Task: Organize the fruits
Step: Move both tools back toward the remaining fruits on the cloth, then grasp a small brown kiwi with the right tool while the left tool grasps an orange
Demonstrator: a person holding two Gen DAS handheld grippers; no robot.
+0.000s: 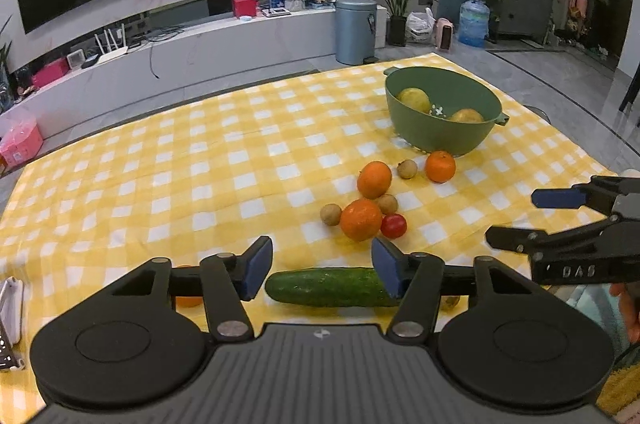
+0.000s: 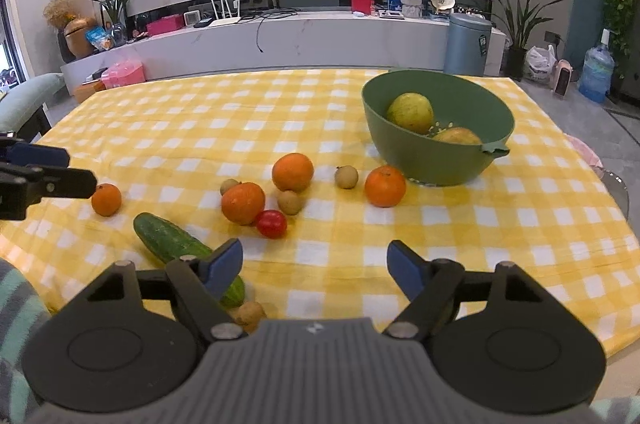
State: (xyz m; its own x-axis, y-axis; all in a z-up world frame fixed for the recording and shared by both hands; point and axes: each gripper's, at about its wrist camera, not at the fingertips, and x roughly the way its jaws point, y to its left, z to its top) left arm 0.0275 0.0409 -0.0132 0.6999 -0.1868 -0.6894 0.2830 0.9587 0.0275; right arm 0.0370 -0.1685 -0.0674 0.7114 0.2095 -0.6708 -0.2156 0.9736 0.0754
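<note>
A green bowl (image 1: 442, 128) (image 2: 436, 144) on the yellow checked cloth holds two yellow-green fruits (image 2: 410, 113). Before it lie three oranges (image 2: 293, 172), small brown longans (image 2: 346, 177) and a red tomato (image 2: 271, 223). A fourth orange (image 2: 106, 199) lies apart at the left. A cucumber (image 1: 328, 287) (image 2: 176, 248) lies at the near edge. My left gripper (image 1: 322, 270) is open, its fingers either side of the cucumber and above it. My right gripper (image 2: 316, 266) is open and empty over bare cloth; it also shows in the left wrist view (image 1: 532, 220).
A longan (image 2: 250, 316) lies by the cucumber's near end. A white device (image 1: 10, 308) sits at the table's left edge. Behind the table are a TV console (image 2: 280, 36), a grey bin (image 1: 355, 30) and plants.
</note>
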